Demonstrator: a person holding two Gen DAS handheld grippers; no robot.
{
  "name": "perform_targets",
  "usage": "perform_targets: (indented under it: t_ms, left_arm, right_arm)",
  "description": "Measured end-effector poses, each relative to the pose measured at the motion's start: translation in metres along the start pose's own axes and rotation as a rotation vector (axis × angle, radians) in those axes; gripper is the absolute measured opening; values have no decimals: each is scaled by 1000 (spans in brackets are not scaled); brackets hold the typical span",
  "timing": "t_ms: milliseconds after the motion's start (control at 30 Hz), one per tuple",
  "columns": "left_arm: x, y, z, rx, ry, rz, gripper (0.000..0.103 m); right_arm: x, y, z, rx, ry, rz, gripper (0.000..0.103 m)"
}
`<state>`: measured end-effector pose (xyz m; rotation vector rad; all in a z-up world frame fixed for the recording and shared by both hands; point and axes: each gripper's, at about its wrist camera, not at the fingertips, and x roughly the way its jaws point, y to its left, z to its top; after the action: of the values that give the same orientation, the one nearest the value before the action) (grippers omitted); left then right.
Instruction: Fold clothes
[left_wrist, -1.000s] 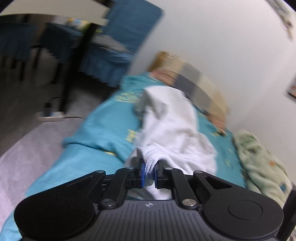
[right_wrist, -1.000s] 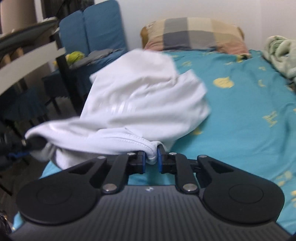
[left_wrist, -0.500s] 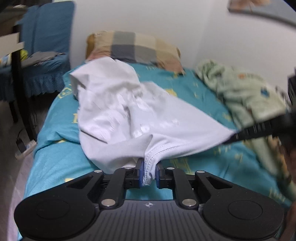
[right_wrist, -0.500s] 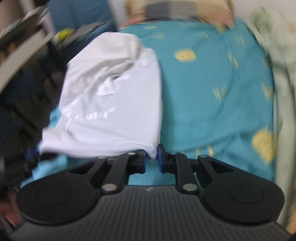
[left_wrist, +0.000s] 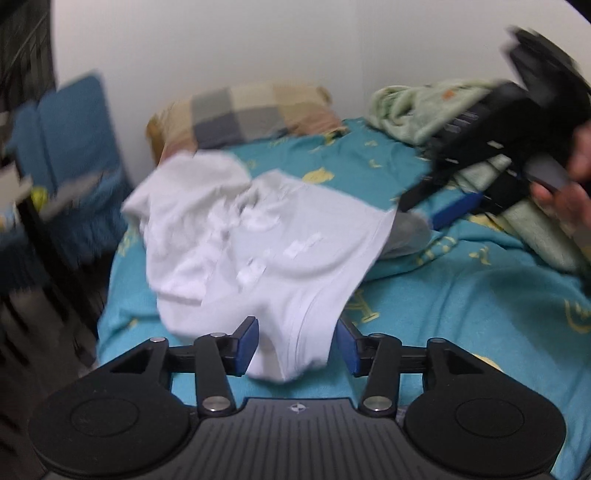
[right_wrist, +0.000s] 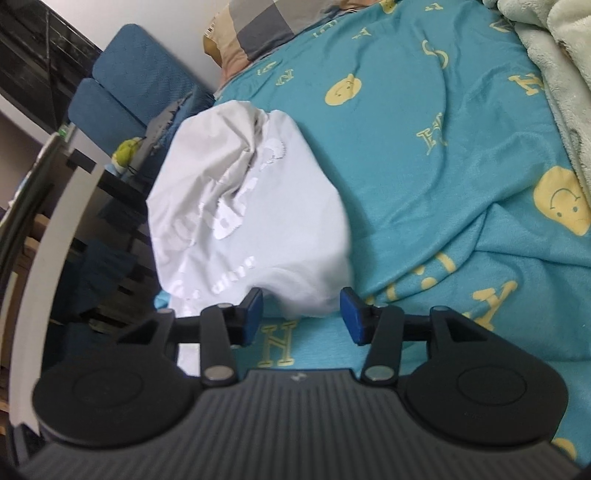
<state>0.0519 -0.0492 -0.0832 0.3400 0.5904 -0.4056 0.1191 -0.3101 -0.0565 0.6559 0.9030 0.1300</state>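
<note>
Teal bedsheet (right_wrist: 424, 184) now carries the white shirt (left_wrist: 258, 258), dropped rumpled near the left bed edge. Half a second ago both grippers pinched its hem; now left gripper (left_wrist: 298, 345) and right gripper (right_wrist: 301, 314) gape wide, fabric loose between the pads. Spread step looks done; shirt still needs flattening before folds.

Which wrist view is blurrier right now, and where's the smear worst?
Left wrist view: heavy motion smear on the blue chair, white shirt and the right gripper; the left gripper itself is sharp. Right wrist view: bedsheet print crisp, only slight softness on the shirt; strong fisheye bending at the edges.
</note>
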Motion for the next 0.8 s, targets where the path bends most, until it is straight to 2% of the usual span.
perform_targets:
  t_ms: [167, 300, 433, 500, 567, 633, 700, 800]
  left_arm:
    - [16, -35, 2, 168, -39, 39, 52]
    - [39, -58, -5, 291, -21, 18, 51]
    - [61, -71, -16, 376, 19, 56, 43]
    - [65, -67, -18, 366, 17, 78, 37]
    - [66, -59, -16, 313, 34, 72, 6]
    - [64, -49, -12, 240, 49, 56, 5]
    - [53, -39, -4, 175, 7, 47, 5]
    - [36, -16, 10, 22, -48, 5, 4]
  right_arm:
    - [6, 6, 1, -25, 14, 43, 50]
    - [6, 1, 4, 1, 5, 50, 50]
    - [4, -5, 7, 34, -11, 53, 50]
    - [5, -5, 7, 27, -9, 57, 50]
    - [7, -4, 8, 12, -6, 55, 50]
    - [7, 0, 7, -23, -7, 50, 50]
    - [7, 6, 5, -71, -15, 47, 50]
    - [6, 18, 2, -148, -28, 44, 50]
